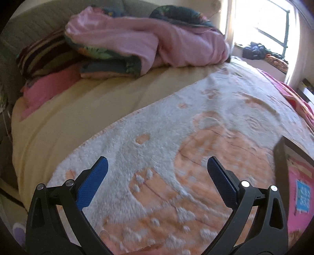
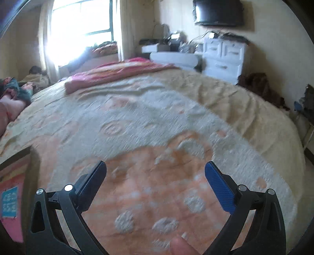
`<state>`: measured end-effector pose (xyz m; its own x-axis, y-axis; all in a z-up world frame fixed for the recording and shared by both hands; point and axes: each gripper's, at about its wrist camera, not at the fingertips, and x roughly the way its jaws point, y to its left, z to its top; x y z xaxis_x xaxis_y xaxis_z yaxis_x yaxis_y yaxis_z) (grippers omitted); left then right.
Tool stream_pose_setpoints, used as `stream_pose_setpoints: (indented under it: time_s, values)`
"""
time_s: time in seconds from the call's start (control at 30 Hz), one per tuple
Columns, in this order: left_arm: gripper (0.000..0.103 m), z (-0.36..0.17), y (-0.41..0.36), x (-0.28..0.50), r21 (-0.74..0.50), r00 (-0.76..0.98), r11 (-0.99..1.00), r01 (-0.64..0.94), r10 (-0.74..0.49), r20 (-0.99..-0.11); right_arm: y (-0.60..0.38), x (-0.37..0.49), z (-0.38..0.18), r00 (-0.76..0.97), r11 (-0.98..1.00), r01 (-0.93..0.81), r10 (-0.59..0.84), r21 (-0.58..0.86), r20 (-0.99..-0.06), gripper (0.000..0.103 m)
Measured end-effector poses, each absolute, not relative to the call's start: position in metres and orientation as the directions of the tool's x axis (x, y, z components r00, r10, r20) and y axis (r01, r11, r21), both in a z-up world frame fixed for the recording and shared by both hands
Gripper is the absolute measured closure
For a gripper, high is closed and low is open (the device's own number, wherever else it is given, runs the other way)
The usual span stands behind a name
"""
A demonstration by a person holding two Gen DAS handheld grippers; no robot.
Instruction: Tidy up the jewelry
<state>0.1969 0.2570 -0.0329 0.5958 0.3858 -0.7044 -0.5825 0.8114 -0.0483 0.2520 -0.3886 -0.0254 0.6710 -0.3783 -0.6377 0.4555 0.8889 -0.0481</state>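
My left gripper (image 1: 157, 162) is open and empty above a white and orange fleece blanket (image 1: 176, 127) on a bed. My right gripper (image 2: 156, 165) is open and empty above the same blanket (image 2: 147, 127). A pink box with a dark rim and a blue label shows at the right edge of the left wrist view (image 1: 298, 192) and at the left edge of the right wrist view (image 2: 11, 196). No jewelry shows in either view. Both views are blurred.
Pink and patterned bedding (image 1: 137, 43) is piled at the head of the bed. A folded pink cloth (image 2: 109, 74) lies at the bed's far side. A white dresser (image 2: 223, 56), a wall television (image 2: 217, 11) and bright windows (image 2: 78, 29) stand beyond.
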Motion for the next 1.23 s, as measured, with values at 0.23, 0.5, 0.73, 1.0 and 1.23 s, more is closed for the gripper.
stream_pose_setpoints:
  time_s: [0.23, 0.5, 0.73, 1.0, 1.23]
  values:
    - [0.010, -0.040, 0.244, 0.200, 0.001, 0.580, 0.821, -0.572, 0.404, -0.707, -0.360, 0.256, -0.037, 0.670, 0.923, 0.363, -0.352, -0.126, -0.654, 0.006]
    - [0.010, -0.042, 0.247, 0.201, -0.034, 0.592, 0.819, -0.572, 0.384, -0.709, -0.368, 0.259, -0.045, 0.640, 0.923, 0.380, -0.311, -0.063, -0.702, 0.006]
    - [0.010, -0.043, 0.250, 0.203, -0.056, 0.599, 0.819, -0.570, 0.368, -0.712, -0.365, 0.260, -0.047, 0.638, 0.926, 0.370, -0.308, -0.070, -0.705, 0.006]
    - [0.010, -0.039, 0.244, 0.202, -0.051, 0.620, 0.828, -0.559, 0.376, -0.689, -0.371, 0.260, -0.050, 0.626, 0.920, 0.390, -0.302, -0.048, -0.719, 0.006]
    - [0.010, -0.039, 0.244, 0.202, -0.063, 0.628, 0.832, -0.551, 0.364, -0.688, -0.373, 0.260, -0.050, 0.622, 0.917, 0.397, -0.303, -0.043, -0.722, 0.006]
